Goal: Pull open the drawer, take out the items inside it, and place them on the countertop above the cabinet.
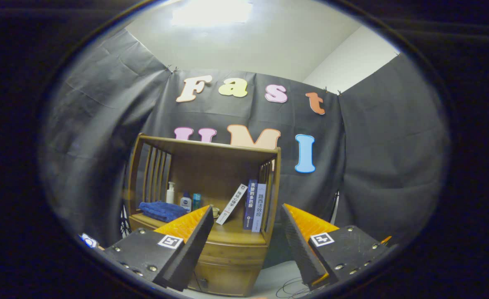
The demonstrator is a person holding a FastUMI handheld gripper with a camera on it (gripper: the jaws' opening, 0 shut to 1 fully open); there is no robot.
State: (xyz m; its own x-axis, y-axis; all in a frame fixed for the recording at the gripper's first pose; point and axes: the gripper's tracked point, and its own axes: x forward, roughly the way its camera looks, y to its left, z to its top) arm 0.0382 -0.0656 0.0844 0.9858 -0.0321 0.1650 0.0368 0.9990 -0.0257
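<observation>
Two fingers: the tongs [244, 245] stand spread wide, pinching nothing, with the cabinet seen in the gap between them and beyond.
Cabinet [228, 265]: a small wooden piece with an open shelf frame on top, standing against the booth cloth, well ahead of the fingers.
Drawer [232, 255]: its curved front sits just under the surface and looks flush with the cabinet body, so it reads as closed; whether anything lies inside is hidden. That fits a drawer yet to be pulled as well as one pushed back in.
Surface [223, 232]: carries a folded blue towel [161, 210], a pump bottle [170, 193], two small bottles beside it, and three books [250, 205], one leaning.
Handling: a judgement, the drawer is stiff wood, sliding straight out, probably light; hold it at a handle or the lower lip, which I cannot make out.
Axis: the drawer front runs side to side and faces the tongs, slightly turned.
</observation>
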